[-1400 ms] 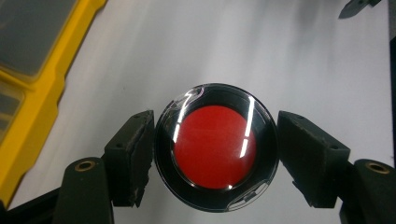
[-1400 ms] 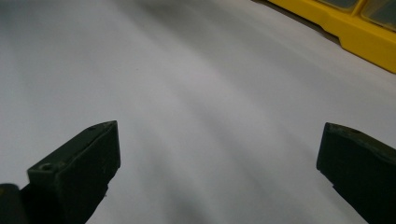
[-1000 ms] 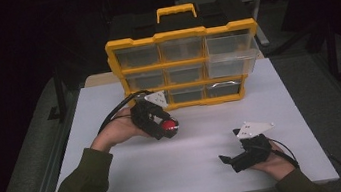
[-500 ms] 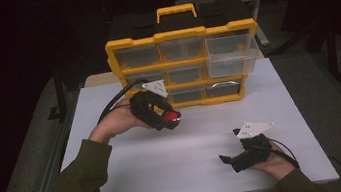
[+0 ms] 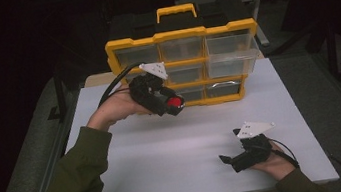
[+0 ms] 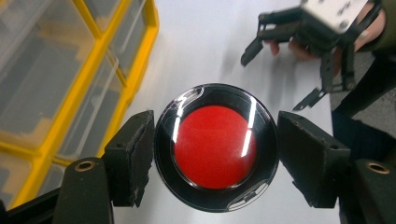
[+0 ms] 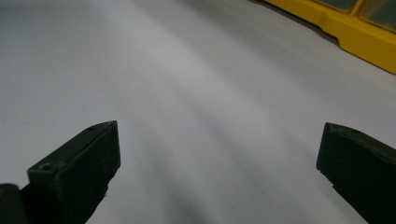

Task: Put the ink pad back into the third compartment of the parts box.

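Above the white counter (image 5: 167, 162), just in front of the yellow drawer organizer (image 5: 184, 66), a round black-rimmed disc with a red face (image 6: 215, 147) is being held clear of the surface by the left tongs (image 5: 172, 107). The disc is being clamped at its two sides between the black pads (image 6: 133, 156), which are closed against its rim. Near the counter's front right corner, the right tongs (image 5: 225, 160) are being kept low over the surface, spread wide apart, with nothing being gripped.
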Available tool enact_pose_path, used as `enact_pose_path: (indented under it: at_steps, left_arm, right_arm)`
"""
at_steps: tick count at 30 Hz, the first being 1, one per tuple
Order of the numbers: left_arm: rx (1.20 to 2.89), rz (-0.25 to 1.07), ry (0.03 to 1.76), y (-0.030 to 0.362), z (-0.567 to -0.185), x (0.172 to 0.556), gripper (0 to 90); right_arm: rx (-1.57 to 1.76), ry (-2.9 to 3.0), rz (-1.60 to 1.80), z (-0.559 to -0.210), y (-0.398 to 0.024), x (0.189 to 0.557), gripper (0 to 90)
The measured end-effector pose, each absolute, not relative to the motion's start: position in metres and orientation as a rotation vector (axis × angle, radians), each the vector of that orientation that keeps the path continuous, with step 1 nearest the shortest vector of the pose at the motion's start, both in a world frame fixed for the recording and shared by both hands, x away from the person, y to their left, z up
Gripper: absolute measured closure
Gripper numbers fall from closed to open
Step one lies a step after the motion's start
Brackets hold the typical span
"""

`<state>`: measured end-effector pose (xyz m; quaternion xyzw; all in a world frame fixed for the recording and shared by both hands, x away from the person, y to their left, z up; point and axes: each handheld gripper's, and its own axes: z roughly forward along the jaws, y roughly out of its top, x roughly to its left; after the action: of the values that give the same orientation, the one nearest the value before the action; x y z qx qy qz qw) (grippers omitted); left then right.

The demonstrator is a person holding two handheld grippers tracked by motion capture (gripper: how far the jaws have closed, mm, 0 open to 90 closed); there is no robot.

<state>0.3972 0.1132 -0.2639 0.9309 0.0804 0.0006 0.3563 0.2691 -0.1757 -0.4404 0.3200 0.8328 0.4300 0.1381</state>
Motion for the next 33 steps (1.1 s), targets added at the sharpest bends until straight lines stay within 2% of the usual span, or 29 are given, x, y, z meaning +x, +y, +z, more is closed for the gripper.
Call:
enact_pose_path:
  at_steps: [17,33]
  left_arm:
    - [2.348,0.02,0.19,0.096,-0.214,0.415,29.7]
    - [2.324,0.062,0.139,0.065,-0.164,0.432,29.8]
  right_arm:
    - [0.925,2.41,1.245,-0.44,-0.176,0.269,0.0]
    - [0.923,2.411,1.25,-0.44,-0.176,0.268,0.0]
